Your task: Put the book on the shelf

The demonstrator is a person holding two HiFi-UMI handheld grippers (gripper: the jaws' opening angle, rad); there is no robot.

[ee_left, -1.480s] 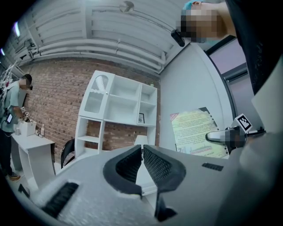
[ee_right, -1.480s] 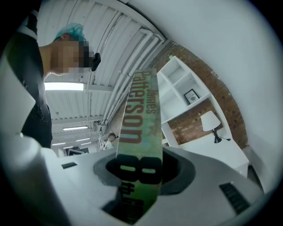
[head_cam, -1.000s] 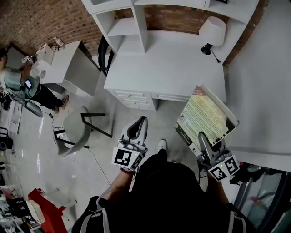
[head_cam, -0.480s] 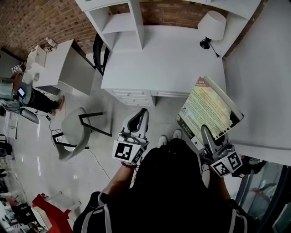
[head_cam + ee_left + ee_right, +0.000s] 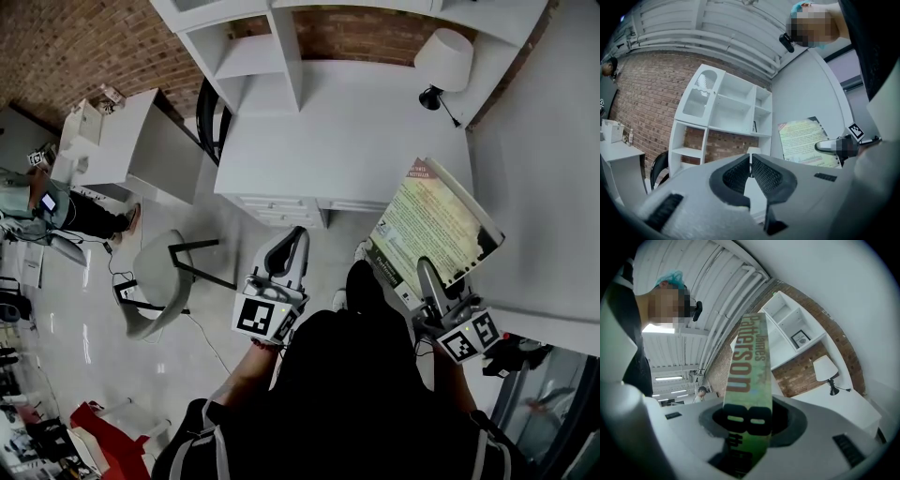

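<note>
The right gripper (image 5: 425, 277) is clamped on the book (image 5: 436, 223), its jaws closed across the lower end of the spine, which the right gripper view shows rising straight out from between them (image 5: 749, 380); the left gripper (image 5: 289, 251) has its jaws together with nothing between them and hangs beside it over the floor. The book is held in the air, back cover up, in front of the right end of the white desk (image 5: 347, 131) and well apart from the shelf (image 5: 251, 54) that stands along the back of the desk against the brick wall. The grip takes only one end of the book, so the long free part could probably swing or slide in the jaws if the hand turns sharply; the covers might also fan open; on the way in, the book's far corner could catch a shelf divider or knock the lamp (image 5: 442, 58) at the right rear of the desk, since the right hand's path runs near it. Counted: one book, two grippers, one lamp, one shelf unit with several open compartments, one desk under it.
</note>
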